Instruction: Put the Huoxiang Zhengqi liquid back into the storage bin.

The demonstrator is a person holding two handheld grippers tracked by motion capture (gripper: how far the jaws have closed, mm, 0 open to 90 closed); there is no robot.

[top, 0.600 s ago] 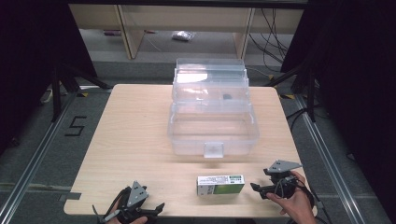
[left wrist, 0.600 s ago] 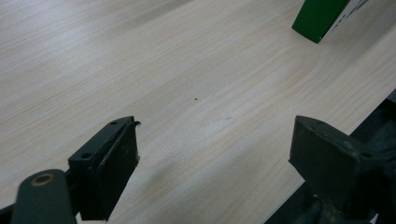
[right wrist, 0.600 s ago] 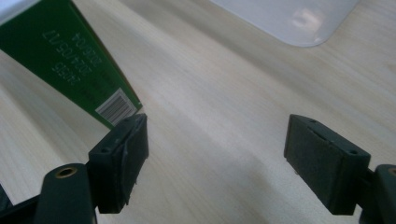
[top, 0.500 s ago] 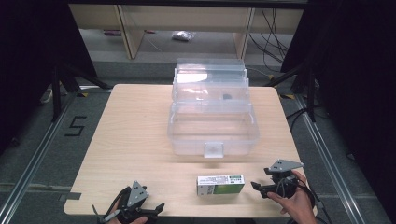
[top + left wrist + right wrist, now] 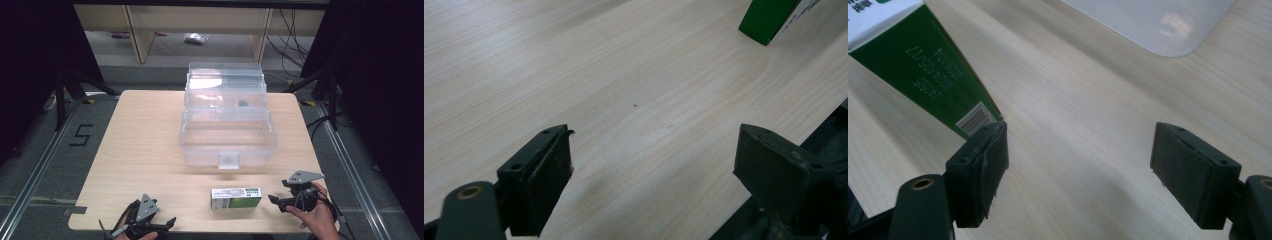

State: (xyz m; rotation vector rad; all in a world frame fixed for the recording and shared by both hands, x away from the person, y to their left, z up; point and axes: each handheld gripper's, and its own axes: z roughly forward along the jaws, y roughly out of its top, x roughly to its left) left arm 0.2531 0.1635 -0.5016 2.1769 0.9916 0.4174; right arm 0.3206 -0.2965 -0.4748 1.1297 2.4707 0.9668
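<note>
Lying flat, green-and-white carton (image 5: pixel 235 198) shows a barcode.

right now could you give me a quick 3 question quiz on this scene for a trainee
1. True or false: the clear plastic box on the table stands with its lid open.
2. Which gripper is nearer the green and white carton: A left gripper, B right gripper?
3. Fill in: the right gripper's jaws are ____, with nothing between them.

Key
1. true
2. B
3. open
</note>
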